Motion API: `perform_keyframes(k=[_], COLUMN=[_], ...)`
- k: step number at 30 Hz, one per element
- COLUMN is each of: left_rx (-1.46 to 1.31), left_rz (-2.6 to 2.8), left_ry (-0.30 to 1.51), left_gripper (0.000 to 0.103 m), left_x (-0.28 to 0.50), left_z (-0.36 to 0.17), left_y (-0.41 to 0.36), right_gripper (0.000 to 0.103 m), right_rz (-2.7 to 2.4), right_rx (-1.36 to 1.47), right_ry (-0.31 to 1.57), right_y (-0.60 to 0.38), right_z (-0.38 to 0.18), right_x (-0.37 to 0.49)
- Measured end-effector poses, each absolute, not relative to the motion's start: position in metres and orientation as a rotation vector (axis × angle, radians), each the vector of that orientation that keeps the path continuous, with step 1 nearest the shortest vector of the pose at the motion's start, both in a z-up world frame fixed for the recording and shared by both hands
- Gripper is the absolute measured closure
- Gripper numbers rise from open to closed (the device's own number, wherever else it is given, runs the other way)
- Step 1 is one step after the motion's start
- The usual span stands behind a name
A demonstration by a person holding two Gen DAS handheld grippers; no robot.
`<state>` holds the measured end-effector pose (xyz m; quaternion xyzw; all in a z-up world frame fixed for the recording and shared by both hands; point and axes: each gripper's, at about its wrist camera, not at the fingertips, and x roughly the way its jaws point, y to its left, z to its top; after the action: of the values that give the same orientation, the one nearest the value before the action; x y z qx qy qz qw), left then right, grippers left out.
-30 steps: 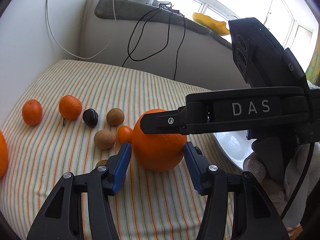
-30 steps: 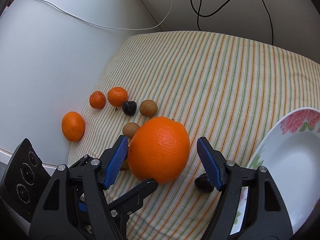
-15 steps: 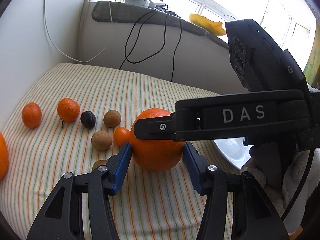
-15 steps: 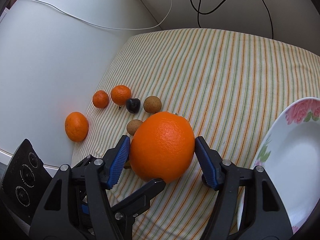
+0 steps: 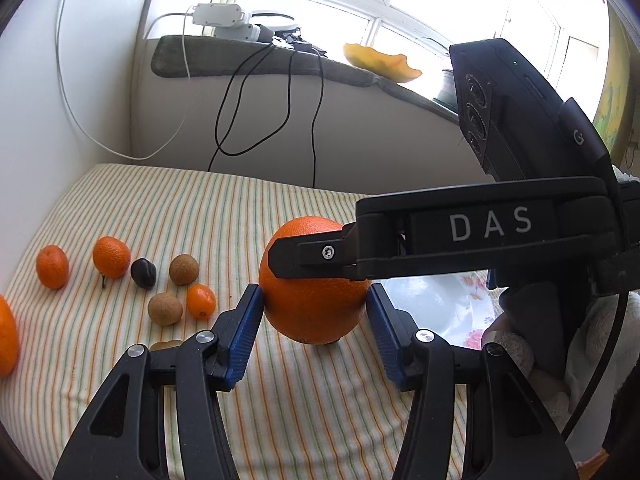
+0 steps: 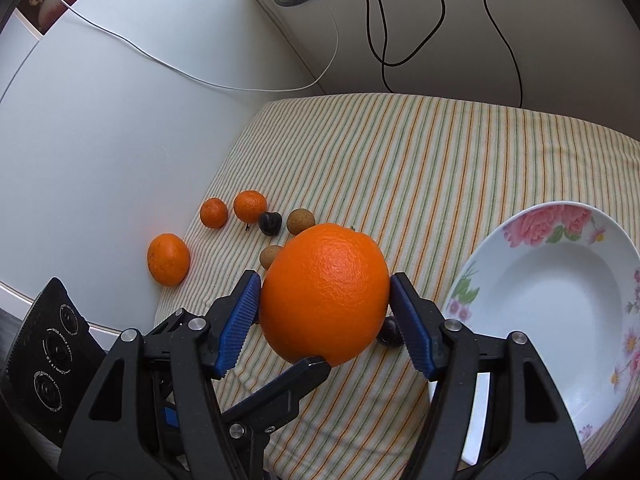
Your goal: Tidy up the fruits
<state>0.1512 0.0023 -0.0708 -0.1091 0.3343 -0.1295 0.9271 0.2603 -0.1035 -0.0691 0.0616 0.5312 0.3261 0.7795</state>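
A large orange is held off the striped cloth between both grippers. My left gripper has its blue pads against the orange's two sides. My right gripper also presses the orange from both sides; its black finger crosses the left wrist view. A white floral plate lies to the right, partly hidden behind the right gripper in the left wrist view.
On the striped cloth lie two small tangerines, a dark plum, two brown round fruits, a kumquat and another orange. A dark fruit lies by the plate. Cables hang on the back wall.
Both grippers closed in on the large orange until the pads touch it, and the orange has risen off the cloth. The plate shows more in the right wrist view.
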Motion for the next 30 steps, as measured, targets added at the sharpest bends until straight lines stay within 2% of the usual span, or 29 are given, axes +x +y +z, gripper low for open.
perform_keyframes(k=[12,30], left_rx=[-0.202,-0.182], left_rz=[-0.346,-0.406], left_ry=[0.699,0.752], left_gripper=[0.05,0.051], left_x=[0.172,0.224], left_z=[-0.069,-0.082], left_y=[-0.047,-0.102], right_gripper=[0.034,0.034], right_rz=[0.631,0.523], right_rx=[0.163,0.186], right_ry=[1.128,1.139], right_y=[-0.166,-0.227], right_z=[-0.059,-0.078], right_x=[0.266,0.291])
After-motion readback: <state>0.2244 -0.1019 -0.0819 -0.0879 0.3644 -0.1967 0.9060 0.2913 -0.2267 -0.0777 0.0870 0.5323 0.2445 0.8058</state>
